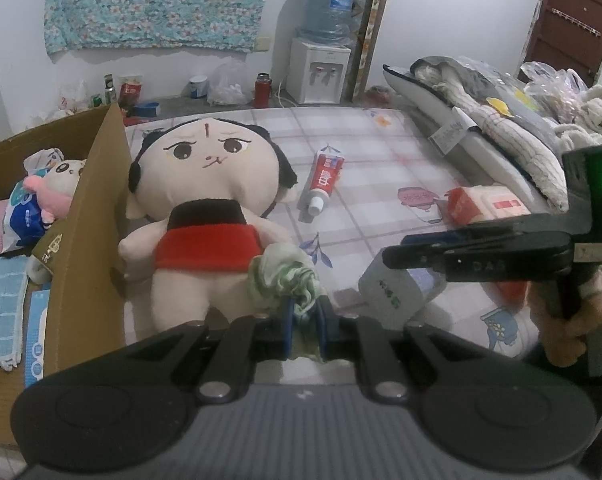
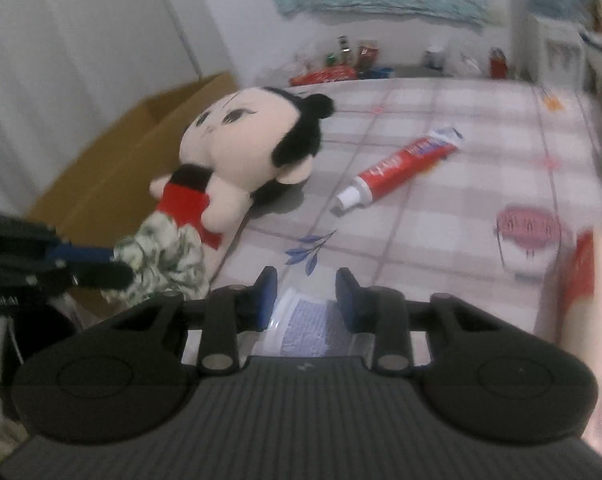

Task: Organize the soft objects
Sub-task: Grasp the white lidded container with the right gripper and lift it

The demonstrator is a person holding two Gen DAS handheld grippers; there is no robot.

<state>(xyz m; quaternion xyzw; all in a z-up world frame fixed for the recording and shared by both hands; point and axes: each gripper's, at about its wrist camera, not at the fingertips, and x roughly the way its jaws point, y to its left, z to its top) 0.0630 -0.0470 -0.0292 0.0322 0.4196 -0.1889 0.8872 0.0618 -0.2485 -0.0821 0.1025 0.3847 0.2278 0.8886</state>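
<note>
A cardboard box (image 1: 81,216) of soft toys stands at left, a plush doll (image 1: 205,216) lying against it on the checked sheet (image 1: 381,152). The left gripper (image 1: 303,320) pinches a crumpled green-white cloth (image 1: 285,276) beside the doll; the right gripper (image 2: 307,292), narrowly parted, straddles a gray tissue pack (image 2: 305,328).

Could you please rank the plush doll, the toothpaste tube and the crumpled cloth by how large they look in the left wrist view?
1. plush doll, clearly largest.
2 and 3. toothpaste tube and crumpled cloth look similar; the cloth sits nearer the camera, so I won't rank them.
</note>
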